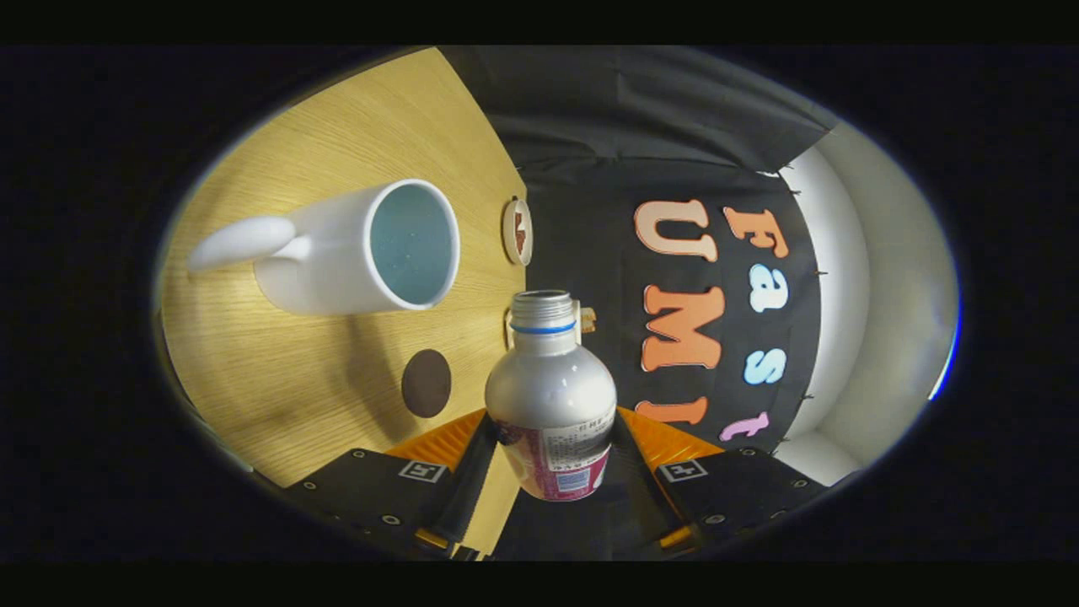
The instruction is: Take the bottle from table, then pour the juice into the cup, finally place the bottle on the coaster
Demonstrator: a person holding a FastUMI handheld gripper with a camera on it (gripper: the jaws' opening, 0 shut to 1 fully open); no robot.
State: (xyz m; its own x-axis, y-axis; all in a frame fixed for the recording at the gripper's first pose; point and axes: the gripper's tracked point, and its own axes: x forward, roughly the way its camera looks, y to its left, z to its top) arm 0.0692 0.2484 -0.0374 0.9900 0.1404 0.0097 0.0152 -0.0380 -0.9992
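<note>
Bottle (551,396) clamped between both fingers of the tongs (552,459).

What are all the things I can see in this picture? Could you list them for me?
bottle: one, silver with a blue neck ring and a red and white label, cap off, between the fingers.
cup: one, white with a pale blue inside, on the table beyond the fingers, beside the bottle's mouth.
coaster: one, dark brown, round, on the table between the cup and the fingers.
round disc: one, pale with a red mark, at the table's far edge past the cup.
table: one, light wood.
gripper: one, both fingers pressed on the bottle's sides.
</note>
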